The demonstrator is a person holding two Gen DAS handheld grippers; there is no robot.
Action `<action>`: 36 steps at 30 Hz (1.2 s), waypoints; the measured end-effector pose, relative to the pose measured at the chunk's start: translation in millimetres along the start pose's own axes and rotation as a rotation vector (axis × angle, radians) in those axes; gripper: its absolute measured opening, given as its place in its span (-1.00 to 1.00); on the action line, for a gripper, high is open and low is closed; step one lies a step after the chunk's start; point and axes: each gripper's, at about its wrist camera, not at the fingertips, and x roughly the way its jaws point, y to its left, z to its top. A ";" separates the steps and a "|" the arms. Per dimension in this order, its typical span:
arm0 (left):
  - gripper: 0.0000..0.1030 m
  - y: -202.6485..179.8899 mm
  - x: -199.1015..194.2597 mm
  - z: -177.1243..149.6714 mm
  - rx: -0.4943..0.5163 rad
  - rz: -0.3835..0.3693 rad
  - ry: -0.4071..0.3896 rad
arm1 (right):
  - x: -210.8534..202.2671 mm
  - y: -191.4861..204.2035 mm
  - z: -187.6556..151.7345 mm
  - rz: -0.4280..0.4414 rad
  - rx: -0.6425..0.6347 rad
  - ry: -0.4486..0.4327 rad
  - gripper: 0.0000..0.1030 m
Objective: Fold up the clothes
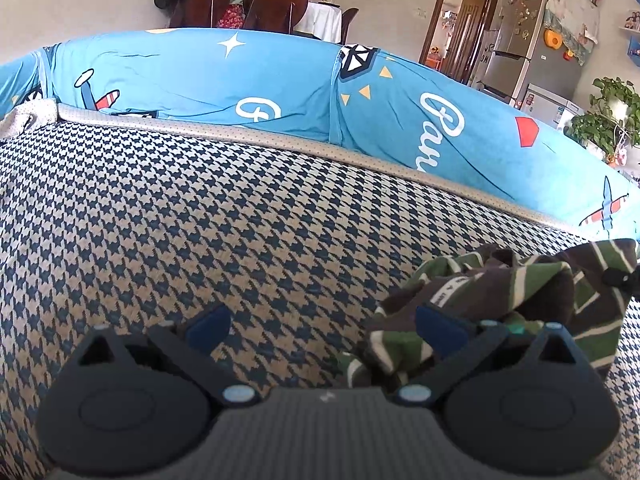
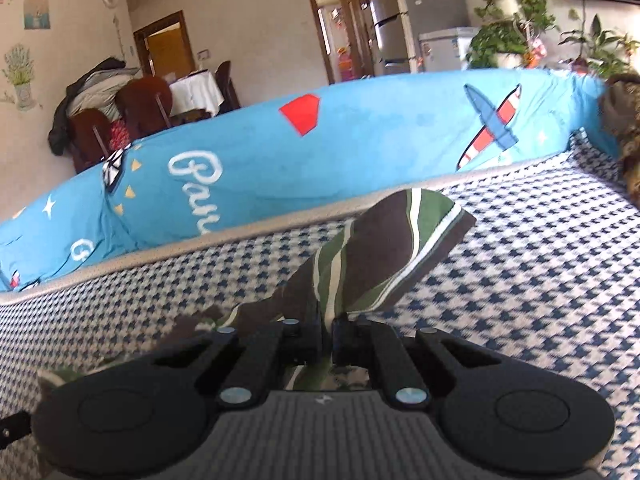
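Observation:
A brown, green and white striped garment [image 1: 500, 292] lies crumpled on the houndstooth sofa seat [image 1: 200, 220], at the lower right of the left wrist view. My left gripper [image 1: 323, 326] stands open just above the seat. Its right blue pad [image 1: 438, 326] is over the garment's edge and its left pad [image 1: 208, 326] is over bare seat; nothing is pinched. In the right wrist view my right gripper [image 2: 326, 338] is shut on a bunched fold of the striped garment [image 2: 384, 248]. A flat corner of the cloth sticks up and forward from the jaws, off the seat [image 2: 540, 264].
A blue cartoon-print backrest cover [image 1: 280, 92] runs along the far side of the seat. A brown furry thing [image 2: 626, 136] sits at the seat's far right end. Behind the sofa are chairs [image 1: 272, 4], a fridge [image 1: 528, 52] and potted plants [image 1: 608, 112].

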 end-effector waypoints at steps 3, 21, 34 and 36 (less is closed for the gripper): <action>0.99 -1.3 2.3 -0.8 0.004 -0.003 0.008 | -0.4 -12.0 16.0 -0.085 0.009 -0.069 -0.89; 0.99 -13.4 11.1 -9.0 0.058 -0.014 0.045 | -2.4 -16.9 24.3 -0.110 0.021 -0.047 -0.22; 0.99 -25.8 16.9 -19.4 0.120 -0.016 0.081 | 19.8 18.1 -18.5 0.077 -0.030 0.258 0.10; 0.99 -27.4 17.9 -20.4 0.126 -0.015 0.084 | 22.6 18.5 -23.3 0.079 -0.020 0.299 0.12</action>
